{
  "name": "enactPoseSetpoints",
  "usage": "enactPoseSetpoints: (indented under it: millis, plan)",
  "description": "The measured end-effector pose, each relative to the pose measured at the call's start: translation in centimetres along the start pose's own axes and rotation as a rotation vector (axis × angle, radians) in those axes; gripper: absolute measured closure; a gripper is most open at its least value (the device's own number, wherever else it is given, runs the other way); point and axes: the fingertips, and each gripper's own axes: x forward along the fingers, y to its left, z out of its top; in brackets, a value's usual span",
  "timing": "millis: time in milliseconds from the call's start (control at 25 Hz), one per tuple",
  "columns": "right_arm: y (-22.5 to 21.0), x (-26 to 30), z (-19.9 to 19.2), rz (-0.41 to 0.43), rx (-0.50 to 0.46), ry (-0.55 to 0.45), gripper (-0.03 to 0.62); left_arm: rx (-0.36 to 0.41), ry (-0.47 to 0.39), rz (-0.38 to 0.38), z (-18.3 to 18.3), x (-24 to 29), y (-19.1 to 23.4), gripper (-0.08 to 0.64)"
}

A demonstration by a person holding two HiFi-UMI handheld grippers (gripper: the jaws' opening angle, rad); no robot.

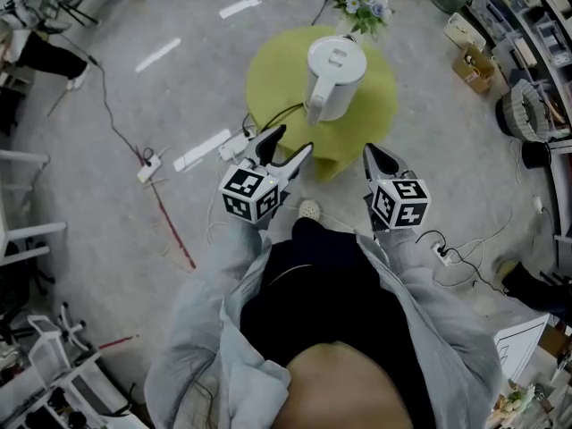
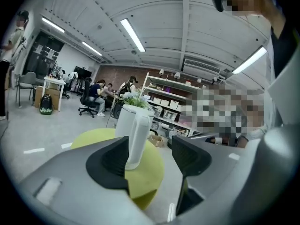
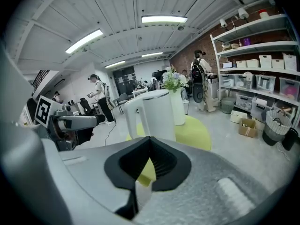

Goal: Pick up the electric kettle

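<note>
At upper centre of the head view, the white electric kettle (image 1: 335, 77) stands upright on a round yellow-green table (image 1: 273, 74), its handle turned toward the lower left of the frame. A vase of pale flowers (image 1: 359, 3) sits at the table's far edge, just above the kettle. Below the table, both grippers hang over the grey floor, clear of the kettle. The left gripper (image 1: 295, 139) is just left of centre, with its jaws spread apart and nothing between them; in its own view the kettle's handle shows through the gap, well beyond the tips. The right gripper (image 1: 369, 150) is just right of centre, with its jaws brought together at the tips and gripping nothing. A white power strip (image 1: 201, 150) lies on the floor left of the table, with a dark cable running from it toward the table.
</note>
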Motion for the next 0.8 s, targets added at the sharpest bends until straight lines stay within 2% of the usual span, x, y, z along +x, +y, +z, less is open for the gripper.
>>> enactPoseSetpoints:
  millis: [360, 640, 800]
  plan:
    - [-1.7, 2.0, 0.4, -0.018, 0.028, 0.005, 0.591, 0.093, 0.057, -0.117, 0.7, 6.0, 1.9, 0.273]
    - [-3.0, 1.8, 0.3, -0.079, 0.085, -0.003, 0.591, 0.122, 0.145, -0.209, -0.2, 8.5, 2.3, 0.272]
    - [-3.9, 1.3, -0.1, -0.139, 0.126, -0.004, 0.591, 0.153, 0.214, -0.329, -1.2, 9.8, 1.3, 0.286]
